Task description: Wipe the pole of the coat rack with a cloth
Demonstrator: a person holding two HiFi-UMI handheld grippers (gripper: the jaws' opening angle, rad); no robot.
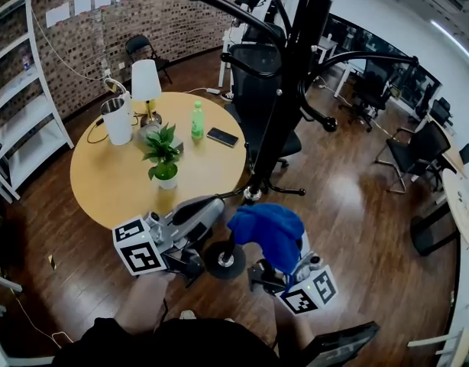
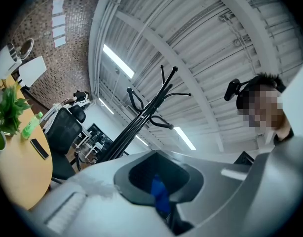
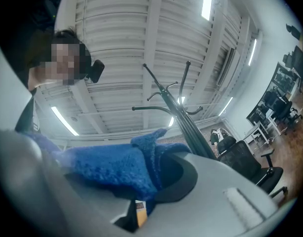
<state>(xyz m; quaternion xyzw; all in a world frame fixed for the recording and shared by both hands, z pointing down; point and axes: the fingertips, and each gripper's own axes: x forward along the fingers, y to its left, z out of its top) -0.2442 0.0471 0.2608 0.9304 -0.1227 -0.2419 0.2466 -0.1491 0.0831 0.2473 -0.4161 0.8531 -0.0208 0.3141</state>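
Two grippers: both are held low over the dark wooden floor (image 1: 349, 205), one on each side of the coat rack's foot, and both gripper views look up at the white ribbed ceiling (image 3: 141, 43).
Right gripper (image 3: 171, 174): its jaws are drawn together on the blue terry cloth (image 1: 269, 228), with only a thin dark slit between them low down.
Cloth against the right jaws: in the right gripper view it drapes over the left-hand jaw, folds into the dark hollow at the tips and runs down into the slit. In the head view it covers the jaw tips entirely.
Left gripper (image 1: 204, 209): its jaws are pressed close, leaving a narrow slit. A sliver of blue shows in that slit; whether it is nipped there or only seen beyond, I cannot tell.
Black metal pole (image 1: 284, 105): it slants up from the round black base (image 1: 224, 260), with curved black hooks (image 1: 219, 2) branching near its top.
Cloth against the pole: its left edge overlaps the lowest stretch of the pole, just above the base. Contact cannot be told.
Left jaws against the pole: the tips are just beside it on the left.
Behind: a round wooden table (image 1: 105, 182) carries a potted green plant (image 1: 162, 155), a green plastic bottle (image 1: 197, 119) and a black phone (image 1: 222, 136). A black office chair (image 1: 257, 82) stands beyond the pole.
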